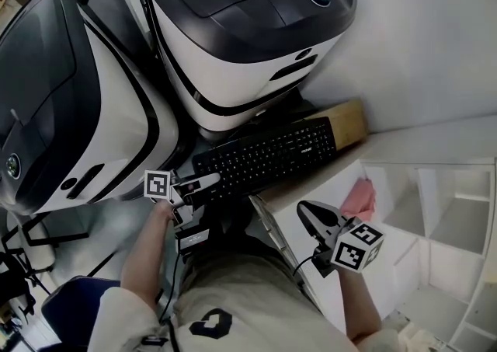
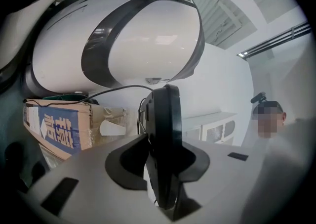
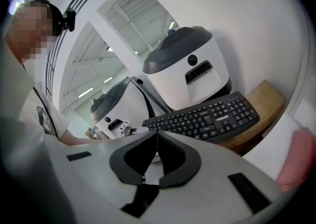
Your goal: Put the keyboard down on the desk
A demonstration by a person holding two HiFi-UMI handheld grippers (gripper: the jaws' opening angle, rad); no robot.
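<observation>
A black keyboard [image 1: 268, 155] hangs level in front of the white desk [image 1: 326, 187], its right end over a cardboard box [image 1: 347, 120]. My left gripper [image 1: 203, 182] is shut on the keyboard's left end. In the left gripper view the keyboard [image 2: 165, 114] stands edge-on, clamped between the jaws of the left gripper [image 2: 164, 156]. My right gripper [image 1: 304, 210] is lower and to the right, apart from the keyboard, over the desk's near corner. In the right gripper view the right gripper [image 3: 156, 138] has its jaws together with nothing between them, and the keyboard [image 3: 207, 117] lies beyond.
Two large white-and-black machines [image 1: 241, 32] [image 1: 62, 102] stand close behind and left of the keyboard. A pink cloth [image 1: 359, 196] lies on the desk. White shelf compartments [image 1: 443, 218] sit at the right. A printed carton [image 2: 59, 129] shows in the left gripper view.
</observation>
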